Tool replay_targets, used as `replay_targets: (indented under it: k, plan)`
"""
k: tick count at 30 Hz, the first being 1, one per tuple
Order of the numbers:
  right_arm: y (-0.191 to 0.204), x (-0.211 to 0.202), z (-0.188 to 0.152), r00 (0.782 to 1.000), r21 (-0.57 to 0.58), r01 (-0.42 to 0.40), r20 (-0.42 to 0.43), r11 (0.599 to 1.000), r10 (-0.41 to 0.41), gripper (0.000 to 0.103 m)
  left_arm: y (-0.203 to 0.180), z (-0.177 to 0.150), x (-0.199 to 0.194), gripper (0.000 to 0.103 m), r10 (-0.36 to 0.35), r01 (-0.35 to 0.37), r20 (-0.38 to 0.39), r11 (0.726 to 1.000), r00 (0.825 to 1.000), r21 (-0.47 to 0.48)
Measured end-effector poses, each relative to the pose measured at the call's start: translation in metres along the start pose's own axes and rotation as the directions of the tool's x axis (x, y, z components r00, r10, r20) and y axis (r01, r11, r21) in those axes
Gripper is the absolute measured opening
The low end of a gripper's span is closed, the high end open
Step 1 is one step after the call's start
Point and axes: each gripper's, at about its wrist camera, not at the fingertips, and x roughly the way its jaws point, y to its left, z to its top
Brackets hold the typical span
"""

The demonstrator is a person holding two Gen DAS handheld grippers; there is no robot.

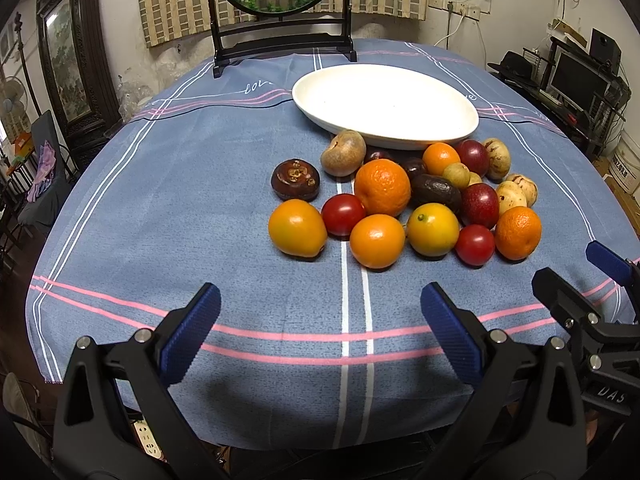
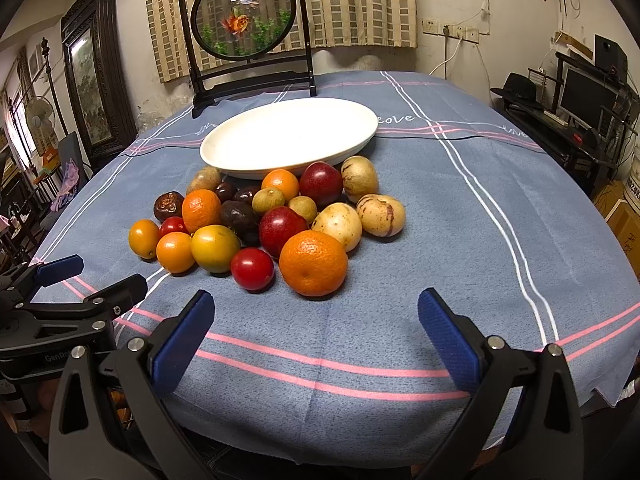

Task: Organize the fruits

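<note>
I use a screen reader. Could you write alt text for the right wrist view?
A pile of fruit sits on a blue tablecloth before an empty white plate. The right gripper waits nearby, jaws open and empty.

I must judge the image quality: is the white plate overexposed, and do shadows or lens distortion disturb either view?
Left wrist view: the white plate is blown out, its inside featureless; a gripper shadow darkens the near tablecloth. Right wrist view: the plate glares equally; table edges bow from fisheye distortion; the fruits are sharp.
</note>
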Motion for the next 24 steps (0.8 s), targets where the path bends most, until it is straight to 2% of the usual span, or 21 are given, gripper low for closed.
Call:
replay_targets:
  k: [6,11,13,15,17,20,22,24]
  plan:
    - [-0.007,-0.004,0.004,0.997,-0.039,0.046,0.06,0.998,-0.044,0.102,0.003,-0.001,0.0,0.101,-0.011,0.011,0.023,1.0,1.0,0.029]
    - [-0.002,0.016,0.007,0.999,-0.113,0.042,-0.002,0.993,-0.043,0.101,0.017,0.002,0.007,0.101,-0.002,0.002,0.023,1.0,1.0,0.014]
    - [0.0,0.028,0.009,0.998,-0.13,0.045,-0.037,0.99,-0.05,0.092,0.021,0.003,0.009,0.101,-0.004,0.004,0.019,1.0,1.0,0.011]
    - [-0.001,0.04,0.013,0.996,-0.126,0.038,-0.08,0.991,-0.049,0.074,0.024,0.005,0.012,0.101,-0.009,0.009,0.016,1.0,1.0,0.013]
    - [-0.003,0.049,0.015,0.993,-0.113,0.014,-0.116,0.993,-0.027,0.065,0.025,0.007,0.015,0.101,-0.015,0.015,0.014,1.0,1.0,0.018]
    - [-0.003,0.061,0.019,0.989,-0.12,0.004,-0.145,0.993,-0.022,0.063,0.028,0.01,0.022,0.101,-0.024,0.024,0.008,0.999,1.0,0.026]
    - [-0.002,0.065,0.02,0.989,-0.13,-0.004,-0.146,0.992,-0.015,0.058,0.03,0.013,0.028,0.101,-0.031,0.031,-0.001,0.999,1.0,0.024]
    - [-0.002,0.065,0.022,0.99,-0.13,-0.022,-0.141,0.991,0.004,0.046,0.032,0.018,0.035,0.101,-0.035,0.035,-0.015,0.999,0.999,0.022]
